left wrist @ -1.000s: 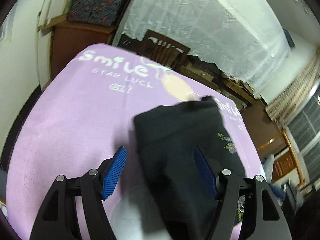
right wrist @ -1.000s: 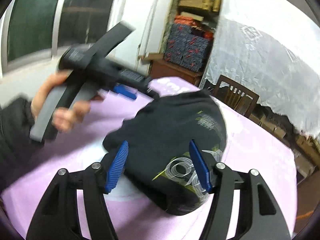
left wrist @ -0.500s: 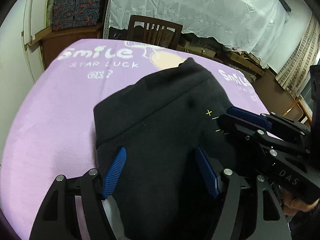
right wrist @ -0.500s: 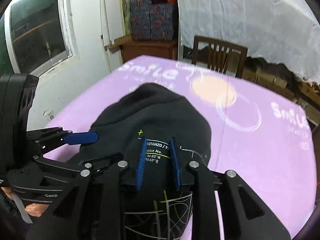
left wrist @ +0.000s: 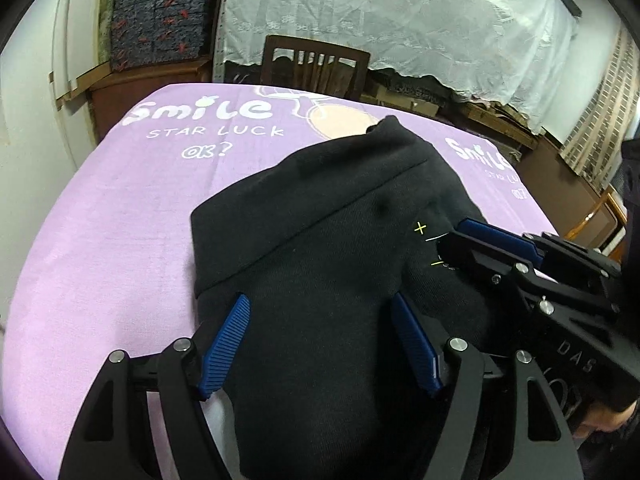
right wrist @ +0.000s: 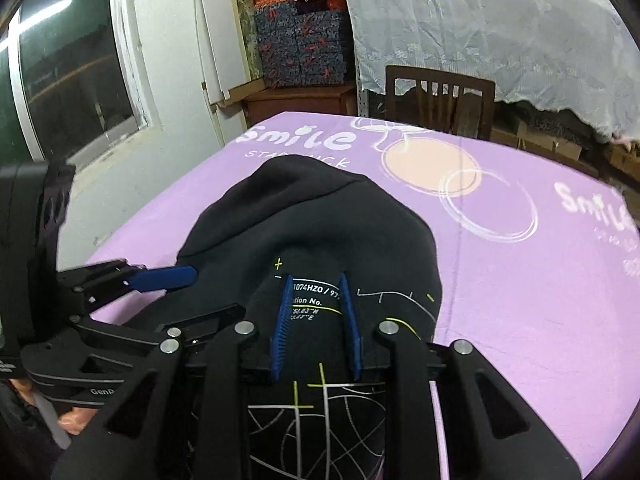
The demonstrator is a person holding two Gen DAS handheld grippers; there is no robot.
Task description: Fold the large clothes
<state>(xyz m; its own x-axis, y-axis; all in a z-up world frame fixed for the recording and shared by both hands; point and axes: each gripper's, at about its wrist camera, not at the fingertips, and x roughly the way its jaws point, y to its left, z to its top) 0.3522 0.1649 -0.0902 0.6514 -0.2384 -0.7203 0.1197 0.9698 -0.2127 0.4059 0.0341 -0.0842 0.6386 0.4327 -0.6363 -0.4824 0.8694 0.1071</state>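
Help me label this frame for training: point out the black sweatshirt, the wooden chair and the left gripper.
black sweatshirt (left wrist: 320, 264): left wrist view, on its plain dark back panel.
wooden chair (right wrist: 438, 94): right wrist view, on its slatted backrest.
left gripper (left wrist: 320, 344): left wrist view, midway between its blue fingertips, spread open over the fabric.

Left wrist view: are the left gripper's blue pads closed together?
No: the left gripper is open, pads wide apart over the black fabric garment.

The purple cloth (left wrist: 120, 208) reads "Smile STAR LUCK OK?"; the black garment (right wrist: 320, 296) shows "1074HZO"; the right claw (left wrist: 492, 240) is marked "DAS".
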